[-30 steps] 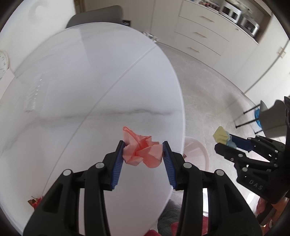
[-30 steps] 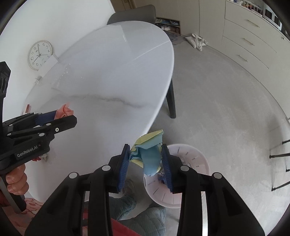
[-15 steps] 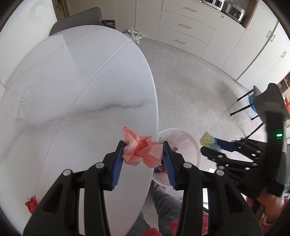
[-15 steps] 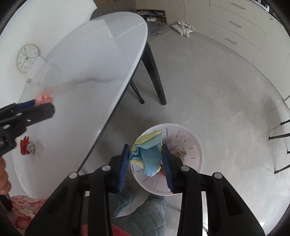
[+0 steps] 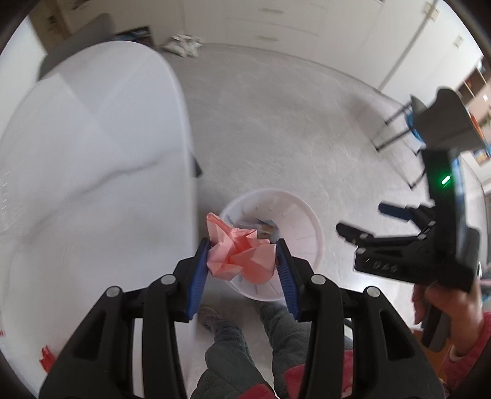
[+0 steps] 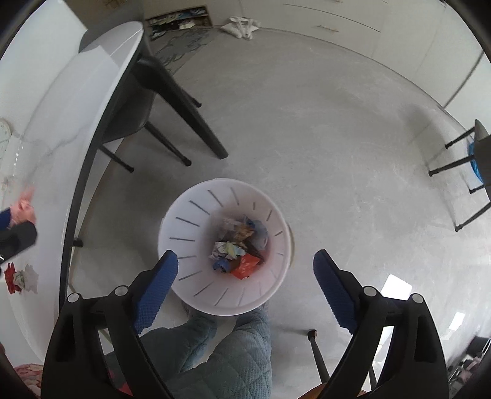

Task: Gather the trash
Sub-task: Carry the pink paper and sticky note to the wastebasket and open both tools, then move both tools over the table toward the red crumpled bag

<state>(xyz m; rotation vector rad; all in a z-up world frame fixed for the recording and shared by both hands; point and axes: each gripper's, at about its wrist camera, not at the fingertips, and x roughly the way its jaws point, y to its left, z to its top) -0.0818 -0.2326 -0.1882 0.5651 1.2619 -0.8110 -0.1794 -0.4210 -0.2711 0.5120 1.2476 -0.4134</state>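
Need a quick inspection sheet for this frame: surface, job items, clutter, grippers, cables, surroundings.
Surface: white marble-look table, mostly bare; grey floor beside it.
Job's things: white bin on the floor holding mixed wrappers; crumpled pink paper in the left gripper; red-and-white scrap left on the table edge.
Clutter: white cloth heap on the far floor.
Grippers: left gripper shut on the pink paper, by the bin rim; right gripper over the bin, jaws just opened, nothing between them.
Cables: nothing seen.
Surroundings: white cabinets, grey chair under the table, person's quilted trouser legs.
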